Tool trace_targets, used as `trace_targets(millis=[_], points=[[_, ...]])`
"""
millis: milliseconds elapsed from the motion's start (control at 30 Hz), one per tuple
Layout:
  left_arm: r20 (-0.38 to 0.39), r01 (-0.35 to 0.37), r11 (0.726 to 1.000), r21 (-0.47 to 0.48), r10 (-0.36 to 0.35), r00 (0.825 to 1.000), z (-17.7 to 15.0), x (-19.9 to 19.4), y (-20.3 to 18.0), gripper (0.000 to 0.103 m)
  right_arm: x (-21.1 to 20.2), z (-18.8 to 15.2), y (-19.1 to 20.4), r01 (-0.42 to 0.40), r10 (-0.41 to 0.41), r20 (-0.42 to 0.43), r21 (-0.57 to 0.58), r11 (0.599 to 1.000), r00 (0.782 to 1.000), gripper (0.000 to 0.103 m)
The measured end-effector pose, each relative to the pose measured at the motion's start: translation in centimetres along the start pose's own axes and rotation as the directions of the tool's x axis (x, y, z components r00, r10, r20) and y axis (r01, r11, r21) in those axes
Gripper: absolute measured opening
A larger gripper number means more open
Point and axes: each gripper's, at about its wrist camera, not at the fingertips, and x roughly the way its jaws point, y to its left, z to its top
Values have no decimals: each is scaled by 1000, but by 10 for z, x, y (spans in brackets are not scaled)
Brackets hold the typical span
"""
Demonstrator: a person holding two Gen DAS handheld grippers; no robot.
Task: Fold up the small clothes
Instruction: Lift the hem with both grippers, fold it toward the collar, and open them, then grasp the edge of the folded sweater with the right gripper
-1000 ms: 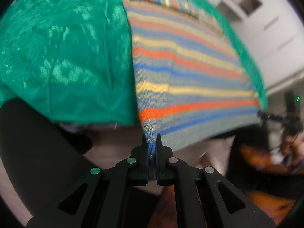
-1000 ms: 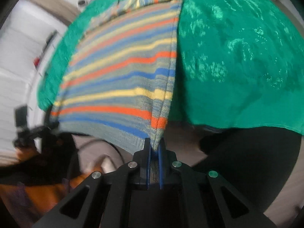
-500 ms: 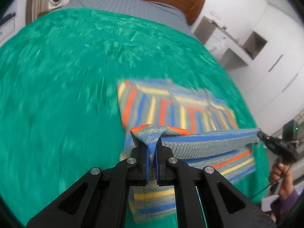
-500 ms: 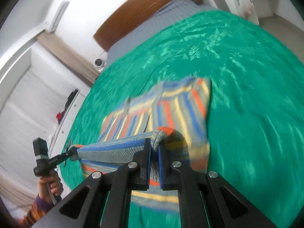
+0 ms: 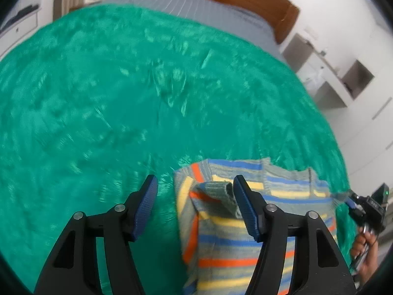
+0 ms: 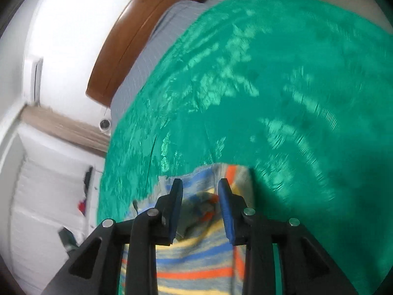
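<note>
having let go, both the left gripper (image 5: pixel 194 189) and right gripper (image 6: pixel 200 186) gape above the folded striped garment (image 5: pixel 245 223).

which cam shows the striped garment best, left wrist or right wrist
The left wrist view. There the striped garment lies folded on the green bedspread, its top edge, left side and turned-over corner showing. The right wrist view shows only a blurred patch of it between and below the open jaws.
</note>
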Motion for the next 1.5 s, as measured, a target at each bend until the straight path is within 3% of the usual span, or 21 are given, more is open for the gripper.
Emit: trace_targets(millis=[100,133,167,233,267,300,367,433,500,567,700,767,833,933,1000,1033,1067,1100,1233,1367,1500], points=[[-45,48,991,122,-43,998,-8,-15,-8,67,-7,-6,22,12,-33,-120,-172,985,992,32],[-109,91,975,204,-70,992,-17,-14,-18,67,-3,-8,26,7,-42,-162,-212,977,986,31],[-170,125,961,247,-84,982,-18,-3,-26,69,2,-13,33,13,-72,-223,-257,966,972,31],[-312,200,931,304,-101,945,-31,22,-46,69,25,-23,41,19,-128,-331,-314,949,935,32],[-344,196,925,324,-77,936,-36,38,-56,69,48,-27,45,35,-175,-392,-339,940,903,31],[-335,172,928,332,-55,941,-38,47,-64,68,61,-29,47,60,-209,-401,-354,933,892,31],[-262,110,958,266,-38,964,-23,63,-69,68,83,-20,56,84,-208,-331,-354,932,920,31],[-174,53,990,134,-29,984,-2,62,-58,68,82,-4,73,112,-168,-142,-337,935,976,31],[-90,78,997,-25,-80,993,12,45,-38,69,68,2,79,110,-121,-24,-275,955,992,32],[-51,112,991,-79,-116,992,17,27,-23,72,53,2,78,74,-75,4,-225,972,997,32],[-84,70,996,48,-66,994,-15,-2,-14,74,21,-13,73,90,-115,-57,-330,940,992,35],[-130,84,992,92,-71,989,-46,-14,-10,74,1,-31,60,96,-137,-99,-344,934,986,56],[-180,87,987,136,-62,982,-82,-23,-7,74,-24,-51,46,105,-154,-112,-353,930,982,68],[-204,42,970,241,9,979,-131,-28,-23,72,-47,-81,29,87,-157,-177,-350,933,972,68],[-187,-10,956,292,67,980,-151,-24,-32,64,-47,-101,23,79,-173,-227,-372,925,958,68],[-172,-33,954,297,88,981,-155,-22,-33,59,-39,-109,22,91,-205,-253,-397,913,945,57],[-156,-57,955,291,106,982,-158,-20,-32,51,-29,-120,16,123,-258,-281,-421,899,924,13],[-149,-70,956,285,116,982,-159,-20,-30,48,-25,-125,10,150,-287,-291,-415,897,912,5],[-131,-75,970,232,107,986,-166,-24,-19,42,-36,-129,-20,188,-263,-250,-287,939,932,2],[-88,-81,966,244,106,990,-170,-25,-21,45,-33,-141,-18,216,-285,-205,-304,928,936,2],[-77,-61,981,182,76,994,-175,-45,-14,61,-50,-142,-21,162,-207,-170,-247,955,963,10]])
